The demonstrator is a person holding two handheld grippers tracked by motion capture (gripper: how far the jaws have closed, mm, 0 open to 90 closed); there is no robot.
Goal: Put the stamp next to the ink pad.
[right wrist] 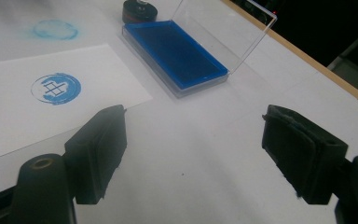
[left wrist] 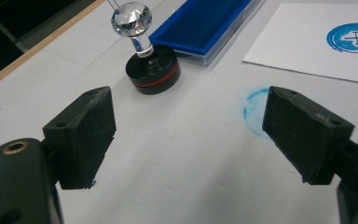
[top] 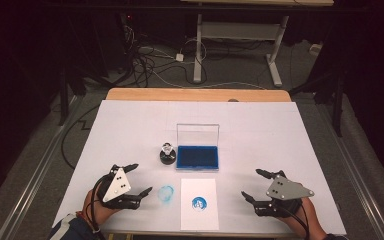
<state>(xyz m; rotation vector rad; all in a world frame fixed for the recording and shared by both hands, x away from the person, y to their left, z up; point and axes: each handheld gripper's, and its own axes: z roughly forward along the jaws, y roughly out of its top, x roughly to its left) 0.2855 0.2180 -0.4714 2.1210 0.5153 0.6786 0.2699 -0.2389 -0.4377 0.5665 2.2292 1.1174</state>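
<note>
A stamp (top: 167,152) (left wrist: 145,56) with a black round base and a clear faceted knob stands upright on the white table cover, just left of an open blue ink pad (top: 197,156) (left wrist: 205,23) (right wrist: 175,51). A white sheet (top: 198,202) (right wrist: 37,107) near the front edge bears a round blue print (top: 199,202) (left wrist: 354,37) (right wrist: 56,87). A faint blue smudge (top: 166,194) (left wrist: 256,109) marks the cover left of the sheet. My left gripper (top: 139,179) (left wrist: 189,137) is open and empty at the front left, short of the stamp. My right gripper (top: 254,185) (right wrist: 193,151) is open and empty at the front right.
The ink pad's clear lid (top: 197,134) (right wrist: 223,35) stands raised behind it. The wooden table edge (top: 197,94) runs along the back. Beyond it are floor cables (top: 150,60) and the legs of another table (top: 198,50).
</note>
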